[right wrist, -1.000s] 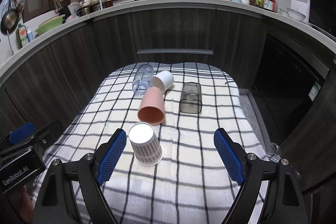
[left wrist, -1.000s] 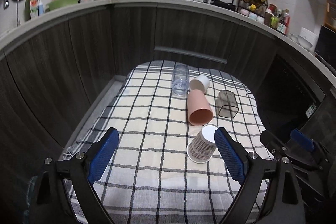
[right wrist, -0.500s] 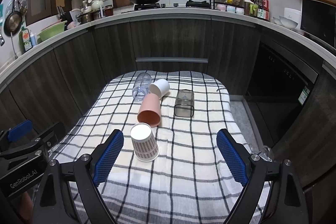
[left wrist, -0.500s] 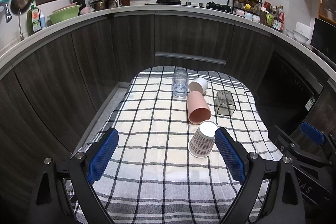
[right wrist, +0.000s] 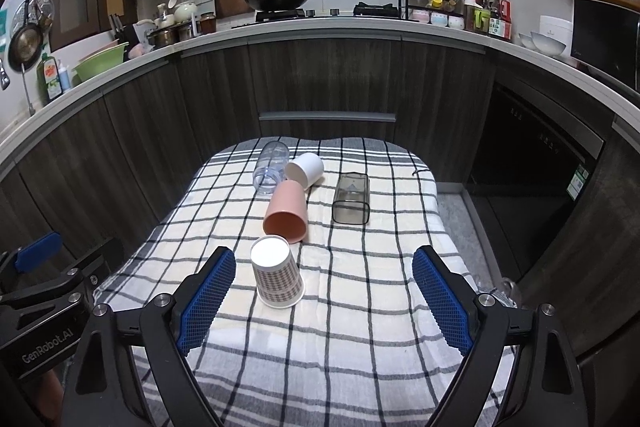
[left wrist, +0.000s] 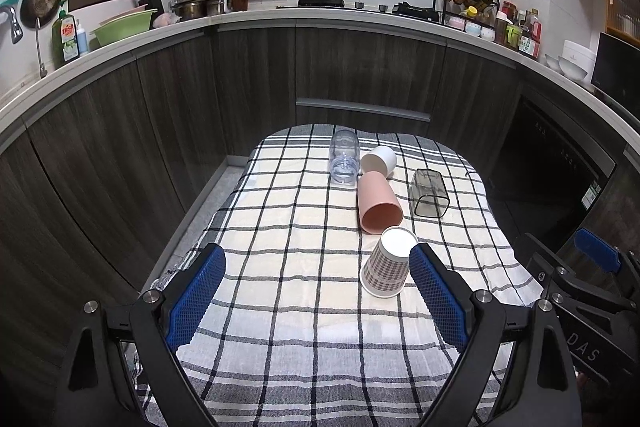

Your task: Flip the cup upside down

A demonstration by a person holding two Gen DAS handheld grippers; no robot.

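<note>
Ahead of both spread, empty claws: paper cup [left wrist: 387, 263] inverted on checked cloth [left wrist: 288, 267], beside left claw [left wrist: 316, 301] right finger [left wrist: 436, 301]; beside right claw [right wrist: 324, 303] left finger [right wrist: 208, 297].

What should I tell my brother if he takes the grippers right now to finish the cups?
Left gripper: open, empty. Right gripper: open, empty, hovering near the table's front.
The checked paper cup already stands upside down on the plaid cloth.
Lying on their sides behind it: pink cup, white cup, clear cup, smoky square cup.
Left to do: probably flip those four, perhaps the pink one first.
</note>
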